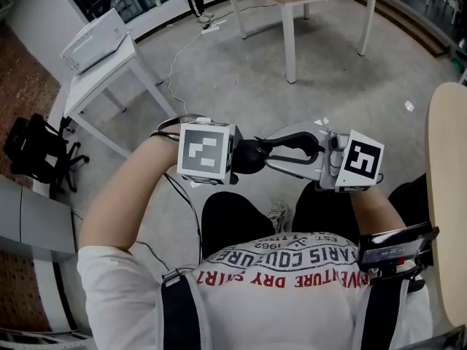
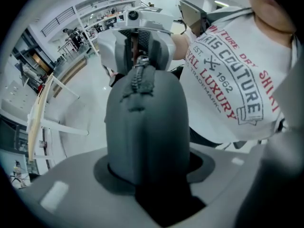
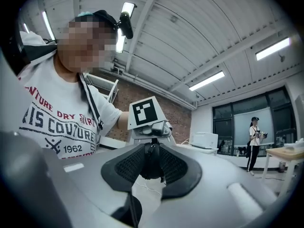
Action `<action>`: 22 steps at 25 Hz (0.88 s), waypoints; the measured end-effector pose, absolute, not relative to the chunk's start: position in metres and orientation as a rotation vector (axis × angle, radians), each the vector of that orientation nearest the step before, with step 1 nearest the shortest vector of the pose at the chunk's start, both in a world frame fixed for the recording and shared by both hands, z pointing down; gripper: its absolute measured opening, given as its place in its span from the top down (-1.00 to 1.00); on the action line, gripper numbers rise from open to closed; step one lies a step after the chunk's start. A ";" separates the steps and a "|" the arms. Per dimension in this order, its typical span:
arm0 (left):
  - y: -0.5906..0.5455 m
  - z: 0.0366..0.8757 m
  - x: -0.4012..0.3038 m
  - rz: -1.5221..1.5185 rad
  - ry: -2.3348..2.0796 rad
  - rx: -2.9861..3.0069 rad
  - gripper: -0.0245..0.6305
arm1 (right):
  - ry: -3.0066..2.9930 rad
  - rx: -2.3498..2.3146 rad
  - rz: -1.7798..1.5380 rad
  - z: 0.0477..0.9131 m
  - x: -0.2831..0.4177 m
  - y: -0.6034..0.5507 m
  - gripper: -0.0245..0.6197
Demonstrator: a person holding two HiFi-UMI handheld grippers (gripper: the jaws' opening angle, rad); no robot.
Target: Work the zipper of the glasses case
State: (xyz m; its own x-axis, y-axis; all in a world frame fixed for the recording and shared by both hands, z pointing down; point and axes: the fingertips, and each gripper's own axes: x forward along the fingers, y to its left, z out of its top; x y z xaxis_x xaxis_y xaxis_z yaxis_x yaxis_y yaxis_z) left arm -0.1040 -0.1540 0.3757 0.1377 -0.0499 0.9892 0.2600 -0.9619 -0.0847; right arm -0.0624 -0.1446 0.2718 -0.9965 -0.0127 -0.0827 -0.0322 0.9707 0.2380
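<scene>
Left hand-held gripper clamps glasses case. Its long axis runs toward 3 o'clock, where right hand-held gripper pinches its zipper end.

Our two grippers meet jaw to jaw in front of our chest.

Our bare left forearm angles in behind the left gripper, whose jaws are clamped on the glasses case filling the gap between them. Our right forearm sits behind the right gripper, which faces the left one head-on. Its jaws are drawn close, pads pressing on the case's dark zipper end directly ahead of it.
</scene>
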 end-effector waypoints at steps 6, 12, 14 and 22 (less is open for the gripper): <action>-0.163 0.375 -0.104 -1.894 -0.140 -2.141 0.17 | 3.037 -0.054 0.323 0.272 -0.063 -0.148 0.71; -0.172 0.373 -0.103 -1.851 -0.050 -2.136 0.17 | 3.016 -0.094 0.279 0.268 -0.062 -0.153 0.78; -0.174 0.373 -0.100 -1.830 -0.027 -2.152 0.17 | 3.009 -0.108 0.283 0.267 -0.060 -0.154 0.82; -0.173 0.376 -0.096 -1.795 -0.021 -2.212 0.17 | 3.037 -0.110 0.316 0.266 -0.058 -0.155 0.86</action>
